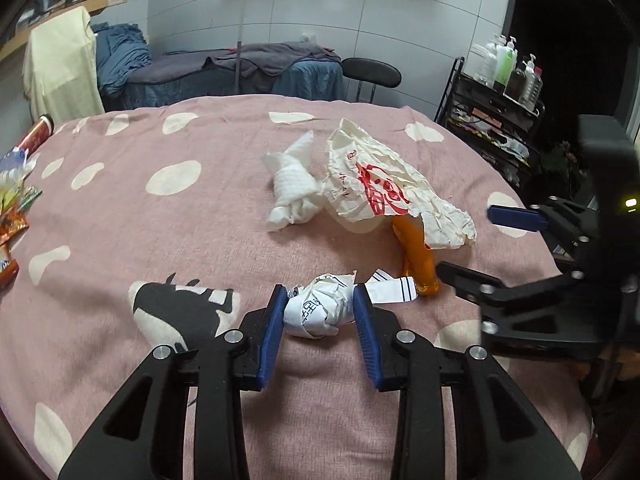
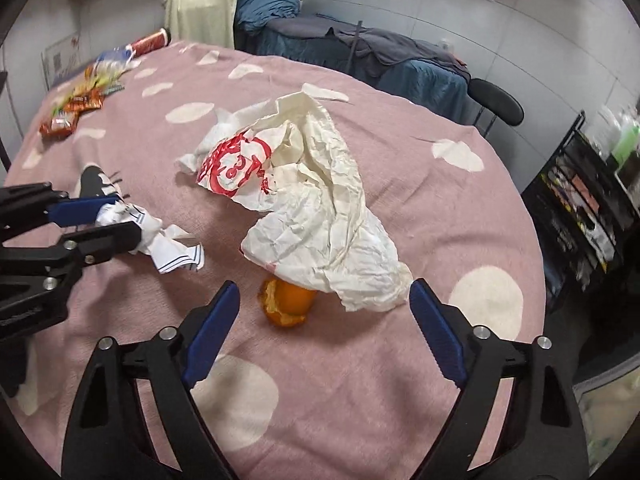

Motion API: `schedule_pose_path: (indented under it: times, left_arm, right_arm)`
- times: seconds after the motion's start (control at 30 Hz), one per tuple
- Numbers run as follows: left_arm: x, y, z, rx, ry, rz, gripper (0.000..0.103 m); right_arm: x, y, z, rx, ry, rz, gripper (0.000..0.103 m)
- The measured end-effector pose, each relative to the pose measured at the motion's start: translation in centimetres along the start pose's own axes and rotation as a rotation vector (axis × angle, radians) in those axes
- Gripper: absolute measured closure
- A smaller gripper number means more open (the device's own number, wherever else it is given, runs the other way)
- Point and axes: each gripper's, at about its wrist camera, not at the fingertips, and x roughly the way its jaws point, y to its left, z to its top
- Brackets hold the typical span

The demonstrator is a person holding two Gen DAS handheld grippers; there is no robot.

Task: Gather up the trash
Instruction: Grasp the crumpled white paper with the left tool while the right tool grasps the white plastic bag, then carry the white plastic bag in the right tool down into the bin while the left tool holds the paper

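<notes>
My left gripper [image 1: 319, 292] is shut on a crumpled ball of printed paper [image 1: 316, 310], whose striped strip [image 1: 390, 290] trails to the right on the pink dotted cloth [image 1: 160, 240]. In the right wrist view the left gripper [image 2: 125, 218] comes in from the left with the paper ball [image 2: 114, 214] between its fingers. My right gripper [image 2: 324, 286] stands open just above the cloth, straddling an orange peel [image 2: 288, 304] and the near edge of a crumpled white bag with red print [image 2: 312, 200]. A wadded white tissue [image 1: 292, 188] lies left of the bag [image 1: 372, 184].
Snack wrappers [image 2: 76, 108] and a red can [image 2: 150, 42] lie at the table's far left. A black rack with bottles [image 1: 504, 92] stands past the right edge of the table, and a black chair [image 1: 370, 72] and a bed with blue covers stand behind it.
</notes>
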Motion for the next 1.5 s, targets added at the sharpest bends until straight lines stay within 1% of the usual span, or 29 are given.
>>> schedule_pose_path:
  times: [0.03,0.07,0.17,0.2,0.23,0.27,0.33,0.37,0.4,0.53,0.67,0.77,0.87,1.03,1.23,1.5]
  left_arm:
    - [0.0,0.1,0.0,-0.004,-0.001,0.0,0.068]
    - [0.0,0.1,0.0,-0.007,-0.001,0.0,0.068]
    - [0.0,0.0,-0.1,-0.004,-0.001,0.004,0.068]
    - [0.0,0.0,-0.1,-0.003,-0.002,0.006,0.068]
    - [0.0,0.0,-0.1,-0.003,-0.004,0.007,0.068]
    - [-0.1,0.0,-0.2,-0.005,-0.007,0.008,0.068]
    - [-0.2,0.1,-0.2,-0.01,-0.012,0.009,0.068]
    - [-0.4,0.1,-0.3,-0.014,-0.016,0.01,0.068]
    - [-0.5,0.2,-0.4,-0.019,-0.022,0.01,0.068]
    - [-1.2,0.1,-0.7,-0.031,-0.042,0.01,0.068]
    - [-2.0,-0.2,-1.1,-0.036,-0.063,0.015,0.068]
    - [-2.4,-0.5,-1.3,-0.041,-0.07,0.003,0.068]
    - [-2.8,-1.2,-1.7,-0.038,-0.078,-0.01,0.068]
    - [-3.5,-2.2,-2.2,-0.028,-0.088,-0.022,0.068]
    - [-4.9,-3.5,-2.7,-0.033,-0.121,-0.042,0.068]
    - [-5.8,-6.1,-3.1,-0.01,-0.145,-0.093,0.068]
  right_arm:
    - [0.4,0.2,0.2,-0.021,0.005,-0.013,0.029]
    - [0.8,0.4,0.6,-0.043,0.006,-0.022,0.033]
    - [1.4,0.5,1.3,-0.069,-0.01,-0.033,0.036]
    - [1.6,0.4,1.5,-0.068,-0.009,-0.04,0.039]
    - [1.8,0.4,1.6,-0.065,-0.007,-0.042,0.052]
    - [2.0,0.2,1.7,-0.058,-0.002,-0.03,0.071]
    - [1.9,-0.1,1.7,-0.044,-0.008,-0.016,0.088]
    - [1.2,-0.4,1.7,-0.029,-0.042,-0.014,0.093]
    - [0.8,-0.6,1.7,-0.018,-0.061,-0.013,0.095]
    - [-1.1,-1.8,1.4,0.071,-0.121,-0.003,0.096]
    - [-3.7,-3.7,0.1,0.189,-0.168,0.054,0.097]
    - [-5.8,-5.1,-1.2,0.272,-0.203,0.107,0.097]
    - [-7.3,-5.8,-2.4,0.318,-0.226,0.128,0.097]
    - [-9.7,-6.7,-4.9,0.391,-0.268,0.131,0.097]
    - [-12.2,-8.4,-8.5,0.482,-0.304,0.114,0.097]
    - [-15.1,-11.1,-13.9,0.615,-0.348,0.035,0.097]
